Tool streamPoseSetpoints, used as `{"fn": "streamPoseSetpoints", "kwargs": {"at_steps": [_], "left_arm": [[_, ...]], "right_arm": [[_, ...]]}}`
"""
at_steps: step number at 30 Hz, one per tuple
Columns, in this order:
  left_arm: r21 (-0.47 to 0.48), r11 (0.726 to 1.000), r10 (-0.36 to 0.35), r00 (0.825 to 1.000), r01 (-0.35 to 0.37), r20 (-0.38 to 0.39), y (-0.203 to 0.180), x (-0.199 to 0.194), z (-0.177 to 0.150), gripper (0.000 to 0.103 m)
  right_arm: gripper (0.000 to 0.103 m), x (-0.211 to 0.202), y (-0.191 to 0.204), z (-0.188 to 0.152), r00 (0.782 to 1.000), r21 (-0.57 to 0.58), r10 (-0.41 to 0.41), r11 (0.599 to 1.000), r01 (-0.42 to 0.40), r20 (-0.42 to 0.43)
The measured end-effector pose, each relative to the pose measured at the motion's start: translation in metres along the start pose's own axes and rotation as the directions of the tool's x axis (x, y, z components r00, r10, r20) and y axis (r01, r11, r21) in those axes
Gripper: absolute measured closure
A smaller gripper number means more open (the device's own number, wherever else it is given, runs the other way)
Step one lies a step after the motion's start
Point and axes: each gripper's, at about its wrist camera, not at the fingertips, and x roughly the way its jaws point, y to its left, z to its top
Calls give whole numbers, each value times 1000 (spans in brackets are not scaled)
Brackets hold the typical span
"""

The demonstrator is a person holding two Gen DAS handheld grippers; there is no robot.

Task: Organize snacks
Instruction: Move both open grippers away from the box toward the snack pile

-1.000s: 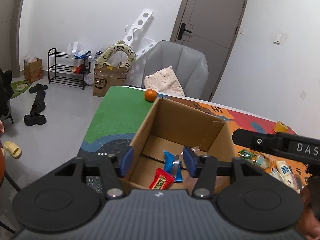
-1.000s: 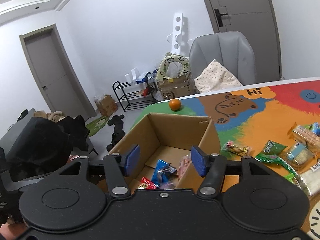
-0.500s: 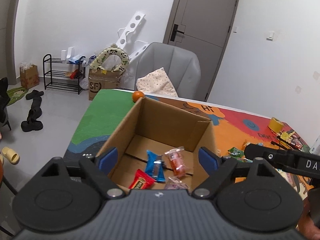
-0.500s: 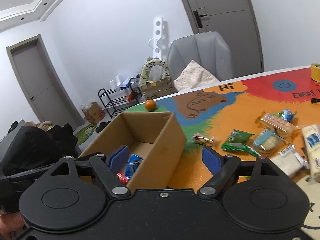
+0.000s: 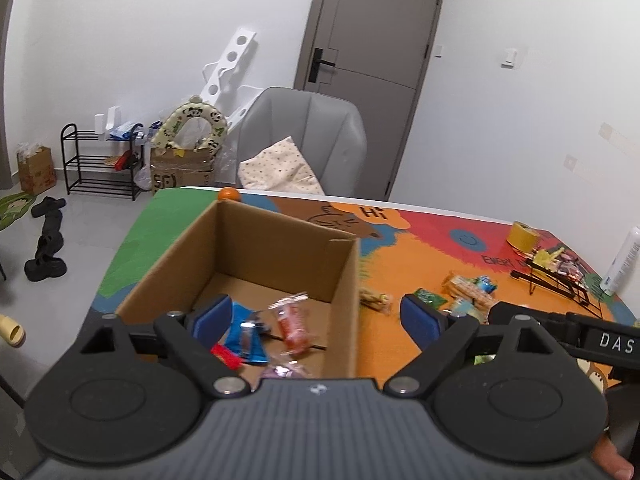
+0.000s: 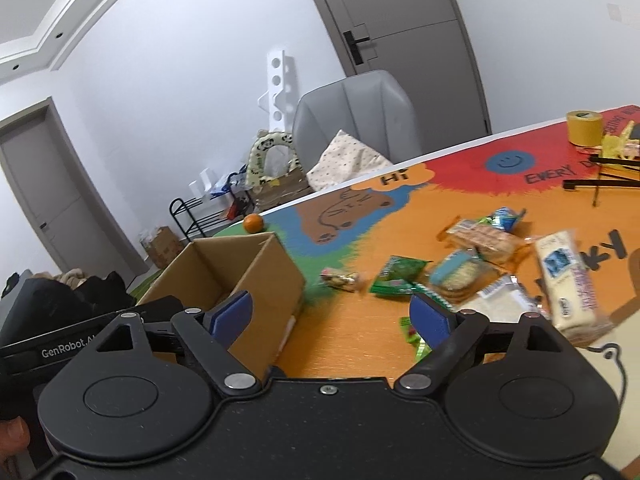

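An open cardboard box [image 5: 280, 256] stands on the colourful table mat and holds a blue packet [image 5: 248, 332], an orange-pink packet [image 5: 294, 324], a red one [image 5: 226, 356] and a purple one [image 5: 284, 370]. My left gripper [image 5: 316, 318] hovers over the box's near right corner, its jaws opening with nothing between the pads. My right gripper [image 6: 332, 314] hangs to the right of the box [image 6: 240, 276], its jaws opening and empty. Ahead of it lie loose snacks: a green packet [image 6: 398, 276], a cracker pack [image 6: 484, 236], a white pack [image 6: 568, 284] and a small candy [image 6: 340, 280].
An orange [image 5: 229, 194] sits at the table's far edge behind the box. A yellow tape roll [image 5: 524, 236], a black wire stand [image 5: 556, 280] and a white bottle [image 5: 622, 260] stand at the far right. A grey chair [image 5: 304, 140] is behind the table.
Both grippers' jaws have widened. An orange-pink packet now lies on the box floor. Both views have swung right, the right one from over the box toward the loose snacks.
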Motion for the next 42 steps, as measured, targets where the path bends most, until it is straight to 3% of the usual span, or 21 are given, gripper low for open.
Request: {"fn": "streamPoseSetpoints", "kwargs": {"at_steps": [23, 26, 28, 36, 42], "left_arm": [[82, 996, -41, 999, 44, -35, -76, 29, -4, 13], [83, 995, -45, 998, 49, -45, -82, 35, -5, 13], [82, 995, -50, 998, 54, -48, -85, 39, -6, 13], [92, 994, -54, 995, 62, -83, -93, 54, -13, 21], [72, 995, -58, 991, 68, -122, -89, 63, -19, 39]], "right_arm": [[17, -16, -77, 2, 999, 86, -47, 995, 46, 12], [25, -12, -81, 1, 999, 82, -34, 996, 34, -1], [36, -9, -83, 0, 1000, 83, -21, 996, 22, -17], [57, 16, -82, -6, 996, 71, 25, 997, -19, -86], [59, 34, -77, -7, 992, 60, 39, 998, -32, -123]]}}
